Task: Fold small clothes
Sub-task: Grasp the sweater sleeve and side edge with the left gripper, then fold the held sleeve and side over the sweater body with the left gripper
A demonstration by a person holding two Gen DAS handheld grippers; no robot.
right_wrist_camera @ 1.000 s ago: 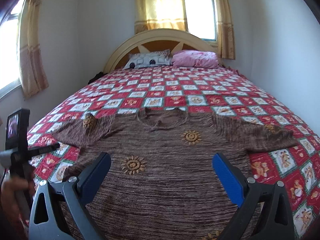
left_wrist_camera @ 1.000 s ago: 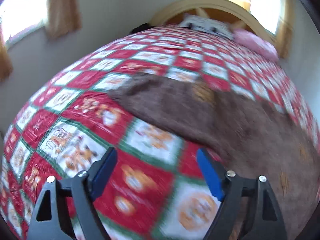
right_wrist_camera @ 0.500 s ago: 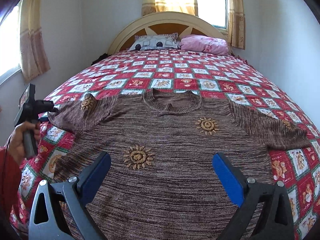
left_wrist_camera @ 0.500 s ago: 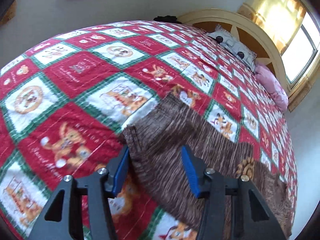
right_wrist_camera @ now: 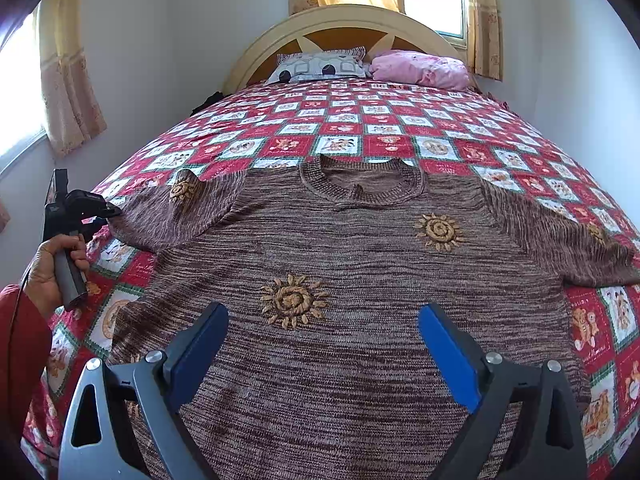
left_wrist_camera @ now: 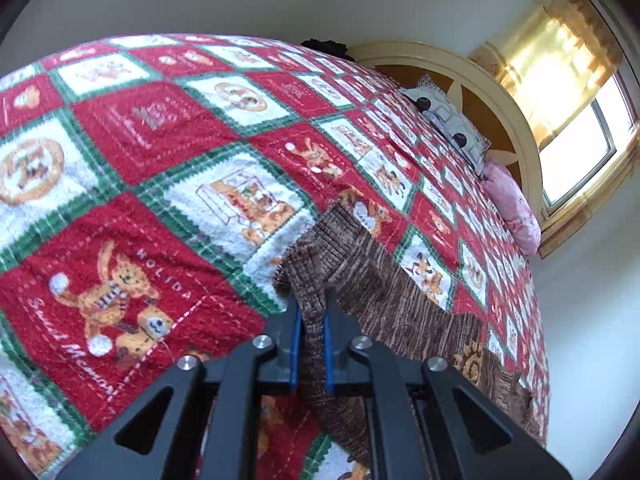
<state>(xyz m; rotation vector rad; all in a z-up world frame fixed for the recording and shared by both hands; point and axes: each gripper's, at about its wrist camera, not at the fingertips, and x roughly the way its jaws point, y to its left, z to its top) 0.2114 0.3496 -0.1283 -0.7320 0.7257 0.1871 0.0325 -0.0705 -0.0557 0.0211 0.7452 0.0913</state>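
Brown marled knit, the sweater (right_wrist_camera: 360,272) lay flat and face up across the bed (right_wrist_camera: 360,120), neck towards the headboard (right_wrist_camera: 340,24) at twelve o'clock, both sleeves spread outwards. My left tool (left_wrist_camera: 311,344) had just been closing and its blue pads now pinched the cuff end of the left sleeve (left_wrist_camera: 316,280), the knit bunched upright between them, with the rest of the sleeve trailing away towards four o'clock over the red, white and green quilt (left_wrist_camera: 160,200). In the right wrist view that tool sat at about nine o'clock, gripped by my left hand (right_wrist_camera: 52,264) at the edge of the bed. My right tool (right_wrist_camera: 324,344) hung with its jaws wide apart, holding nothing, above the lower body of the sweater; a yellow sun motif (right_wrist_camera: 292,300) showed between the fingers, nearer the left one. Two pillows, one patterned (right_wrist_camera: 320,64) and one pink (right_wrist_camera: 420,68), rested against the headboard.
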